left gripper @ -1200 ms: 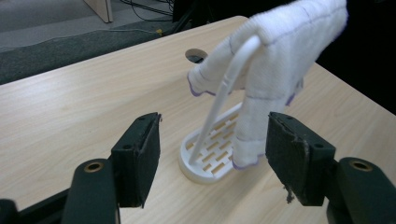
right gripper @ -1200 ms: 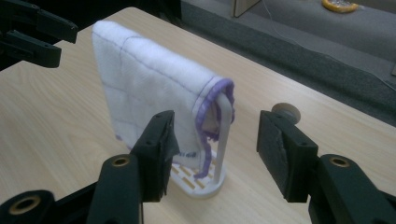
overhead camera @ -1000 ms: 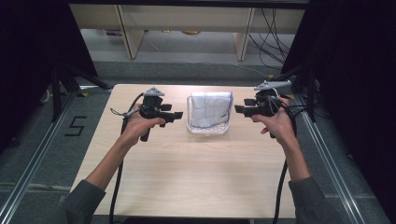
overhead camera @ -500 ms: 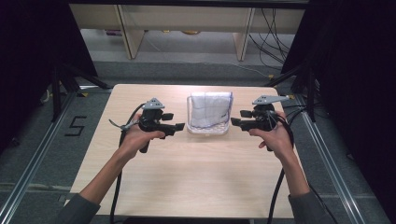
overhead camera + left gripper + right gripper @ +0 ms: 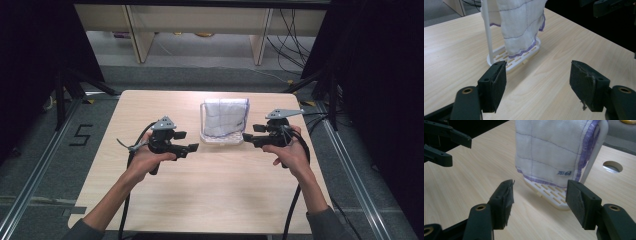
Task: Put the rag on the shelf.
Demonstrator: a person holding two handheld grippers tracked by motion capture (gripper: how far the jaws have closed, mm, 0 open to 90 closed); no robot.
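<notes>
Fingers (image 5: 494, 87) of both grippers have just been opening and stand wide, empty, flanking the towel (image 5: 226, 116) on its white rack (image 5: 220, 139). We judge the lower corners the best hold, clear of the rack.

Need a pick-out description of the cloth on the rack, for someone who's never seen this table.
On the far middle of the wooden table stands a small white plastic rack with a slotted base. Draped over its top bar is the cloth: white, woven, with thin purple grid lines, purple edging and a small label near the hem. It hangs between the two grippers, the only fabric there.
</notes>
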